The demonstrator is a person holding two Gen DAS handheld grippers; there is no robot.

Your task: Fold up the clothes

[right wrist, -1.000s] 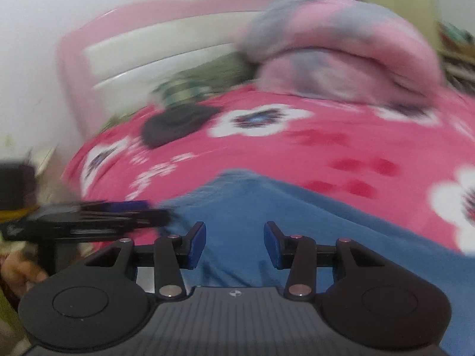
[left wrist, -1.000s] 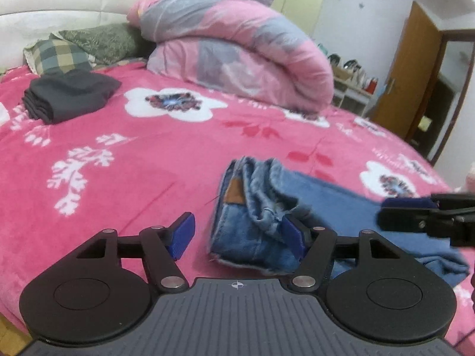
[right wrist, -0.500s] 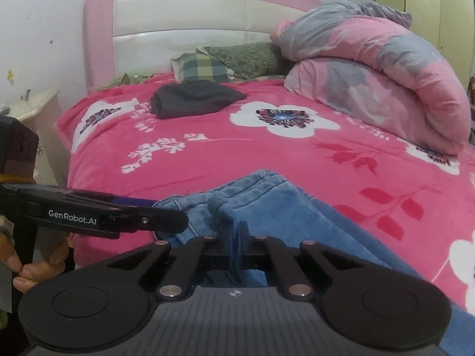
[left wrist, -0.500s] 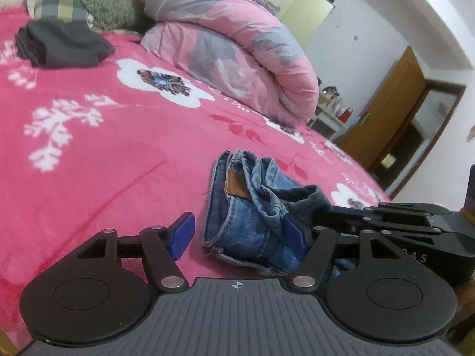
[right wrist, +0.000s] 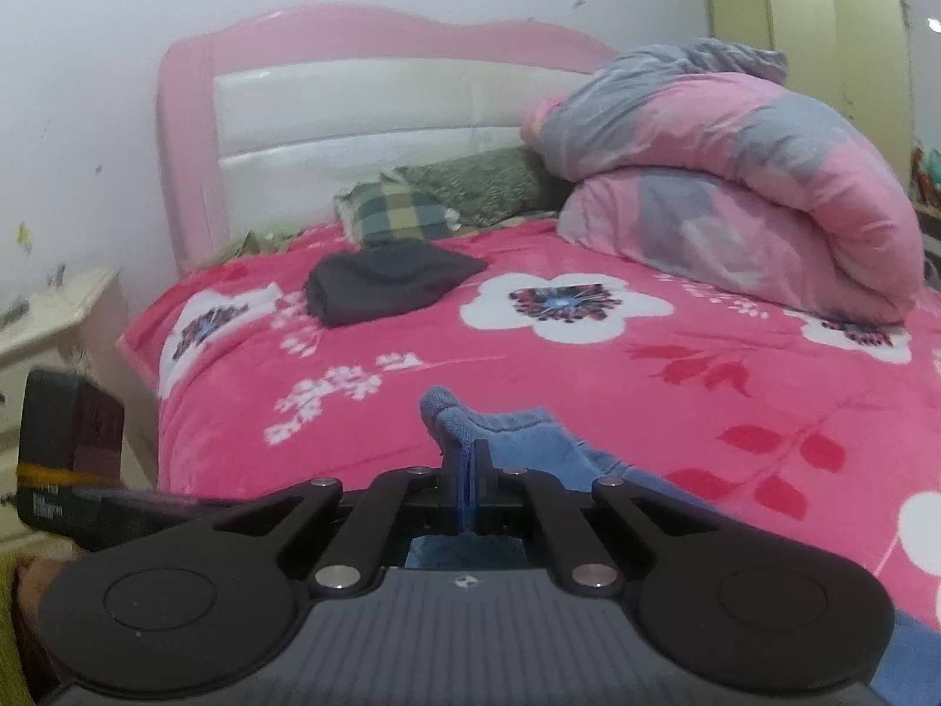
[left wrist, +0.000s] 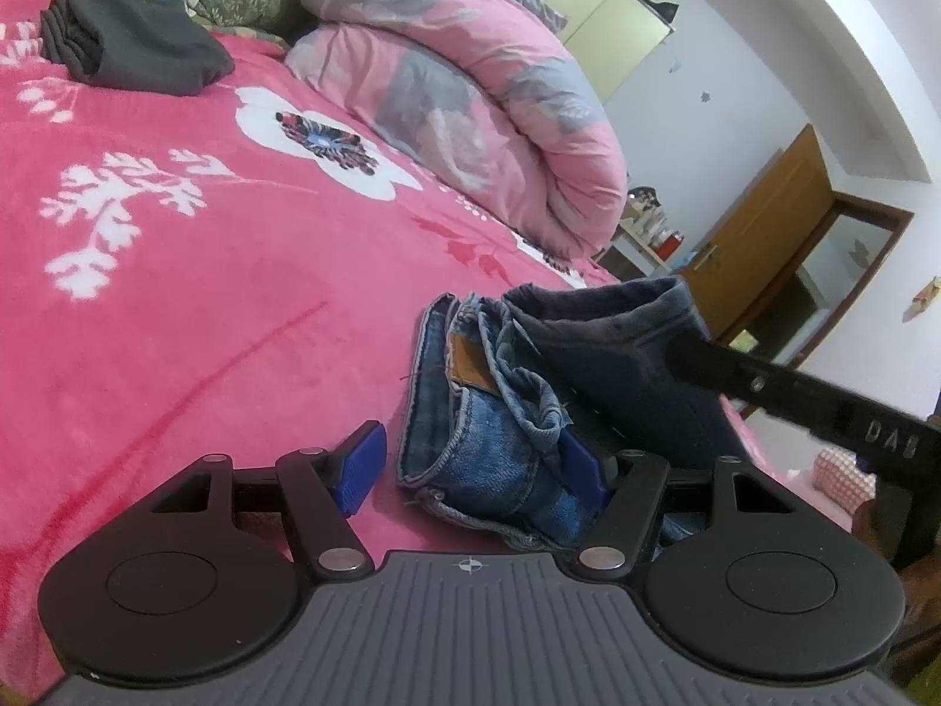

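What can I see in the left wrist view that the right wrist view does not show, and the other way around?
Only the left wrist view shows the jeans' waistband with its brown patch, the wooden door, and the open left gripper. Only the right wrist view shows the headboard and the right gripper shut on the jeans. Both show the folded dark garment and the rolled quilt.

right hand-held gripper [right wrist: 469,473] closed on jeans [right wrist: 506,435], hem apparently lifted
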